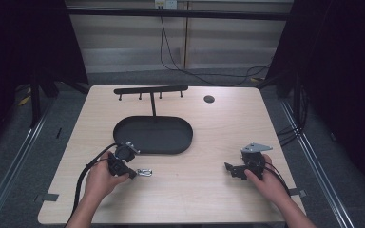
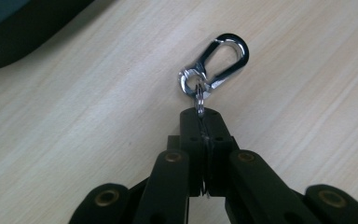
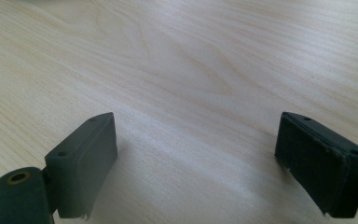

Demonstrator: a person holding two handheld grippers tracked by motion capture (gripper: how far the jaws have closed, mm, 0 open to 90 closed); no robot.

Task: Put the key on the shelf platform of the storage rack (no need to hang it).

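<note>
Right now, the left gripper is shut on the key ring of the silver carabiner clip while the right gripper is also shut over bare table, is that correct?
Not quite: the right gripper is open, its jaws standing wide apart over bare table, as the right gripper view shows. The left gripper is indeed shut on the key ring of the silver carabiner clip.

We see a shiny silver carabiner clip (image 2: 216, 63), gate shut, lying flat on the pale wood in the upper middle of the left gripper view. Its small split ring (image 2: 199, 99) (standing on edge) hangs off the swivel eye. In the high view it glints lower left of centre (image 1: 144, 172).
</note>
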